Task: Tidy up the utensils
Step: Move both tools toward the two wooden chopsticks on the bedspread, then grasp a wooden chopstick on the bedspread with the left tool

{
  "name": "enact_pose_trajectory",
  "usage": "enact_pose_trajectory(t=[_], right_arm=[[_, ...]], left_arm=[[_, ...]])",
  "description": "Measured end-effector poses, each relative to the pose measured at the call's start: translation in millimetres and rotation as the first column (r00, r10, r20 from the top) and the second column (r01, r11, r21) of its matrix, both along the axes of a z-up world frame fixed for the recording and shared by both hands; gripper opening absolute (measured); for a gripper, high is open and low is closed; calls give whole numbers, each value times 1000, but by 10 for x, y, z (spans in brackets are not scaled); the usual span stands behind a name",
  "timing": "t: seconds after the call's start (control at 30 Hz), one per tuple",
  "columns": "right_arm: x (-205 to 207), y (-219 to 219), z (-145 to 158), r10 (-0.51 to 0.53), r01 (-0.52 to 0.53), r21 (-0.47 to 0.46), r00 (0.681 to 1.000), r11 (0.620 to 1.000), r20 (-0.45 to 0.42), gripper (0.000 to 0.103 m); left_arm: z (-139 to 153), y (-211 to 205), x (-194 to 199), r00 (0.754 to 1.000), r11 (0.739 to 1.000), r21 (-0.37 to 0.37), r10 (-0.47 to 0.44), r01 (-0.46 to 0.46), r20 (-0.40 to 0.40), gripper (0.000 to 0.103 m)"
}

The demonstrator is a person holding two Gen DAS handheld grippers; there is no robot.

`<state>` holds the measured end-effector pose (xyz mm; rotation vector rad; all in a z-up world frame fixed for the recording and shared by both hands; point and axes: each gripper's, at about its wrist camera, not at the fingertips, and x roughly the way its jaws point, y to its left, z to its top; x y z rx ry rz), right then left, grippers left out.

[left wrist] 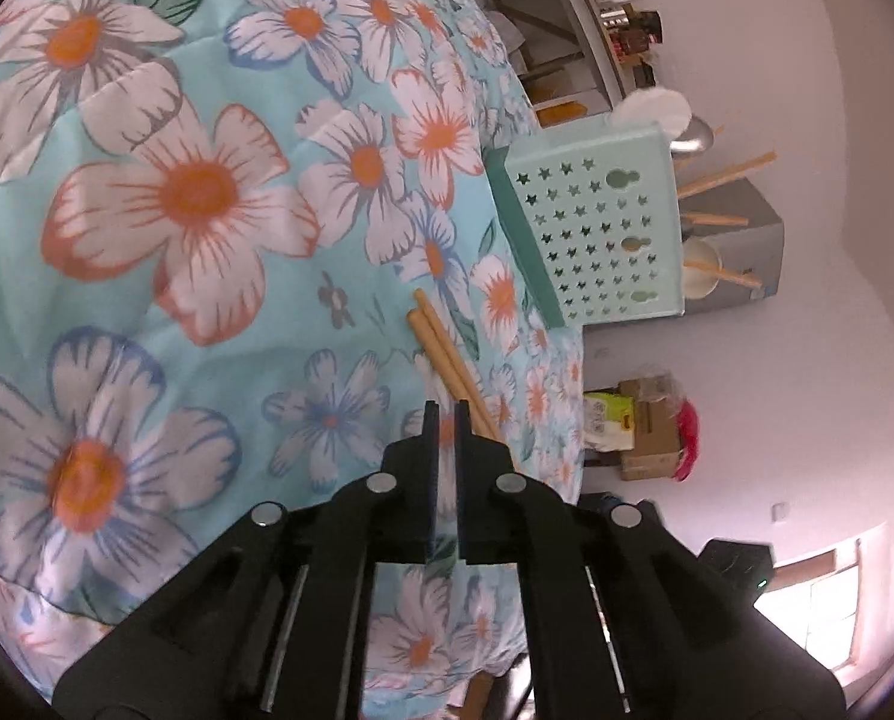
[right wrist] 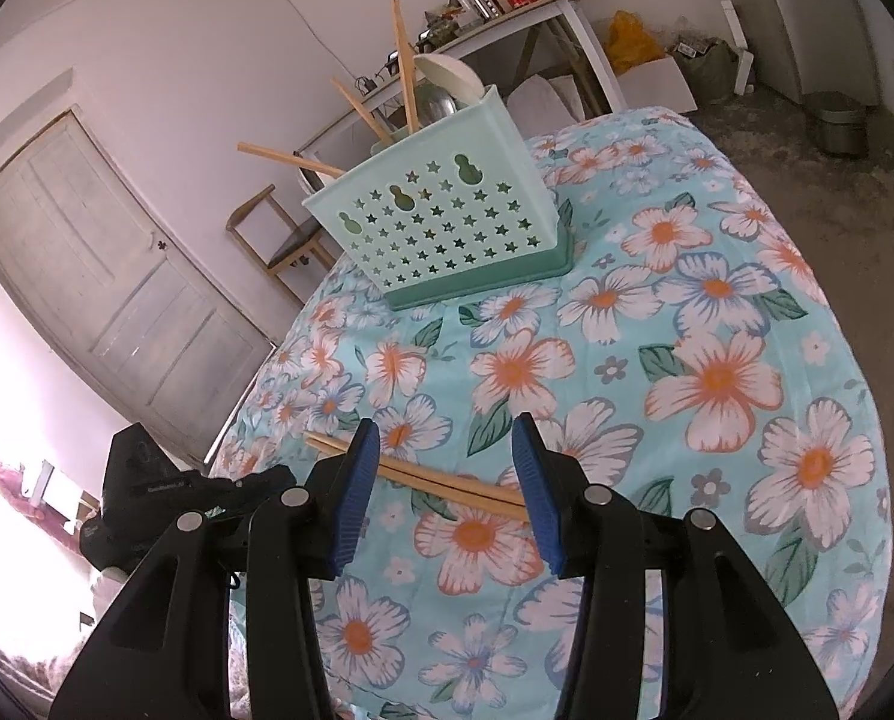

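A pair of wooden chopsticks (right wrist: 423, 477) lies flat on the flowered tablecloth (right wrist: 717, 324); in the right wrist view the blue pads hide both ends, and the right gripper (right wrist: 447, 498) stands well apart over the pair. In the left wrist view the chopsticks' near ends vanish behind the left gripper (left wrist: 446, 414), its jaws nearly together, and whether they pinch the sticks I cannot tell. Toward twelve o'clock in the right view, the mint star-punched basket (right wrist: 447, 222) holds more chopsticks, a white bowl and a metal bowl.
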<state>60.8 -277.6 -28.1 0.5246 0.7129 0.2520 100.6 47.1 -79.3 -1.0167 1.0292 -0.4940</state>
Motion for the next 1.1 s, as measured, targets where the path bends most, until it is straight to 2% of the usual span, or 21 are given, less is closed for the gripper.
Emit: enact_pose_trajectory(t=[0.03,0.07,0.1,0.17,0.27,0.37,0.63,1.03,1.07,1.1], right_arm=[[3,13,-2,4,-4,0,1000,1000,0,45],[5,33,3,11,-11,-2,1000,1000,1,45],[3,49,10,15,-15,-6,1000,1000,3,45],[-4,62,20,17,-17,-10,1000,1000,5,45],[-16,49,19,10,-10,-8,1000,1000,3,45],[-28,29,7,1,-1,-4,1000,1000,-2,45],[-47,-33,12,-16,15,-5,1000,1000,-6,45],[25,16,-11,3,-3,-1,1000,1000,-10,45],[29,24,-11,6,-6,0,1000,1000,-11,45],[29,39,-7,9,-9,-2,1000,1000,-10,45]], left_arm=[[-8,-8,23,1000,1000,-13,2,-3,-7,23],[-22,-16,54,1000,1000,-27,10,-11,-20,38],[-36,-30,86,999,999,-38,22,-23,-27,39],[-58,-88,174,999,999,-33,32,-33,-36,39],[-53,-158,304,997,998,-8,60,-60,-45,32],[-113,-202,417,994,996,44,84,-81,-75,12],[-56,-240,361,998,997,47,58,-57,-21,11],[64,94,80,997,996,56,69,-70,21,11],[41,111,90,997,996,49,71,-71,3,11],[13,127,95,997,997,36,71,-70,-16,19]])
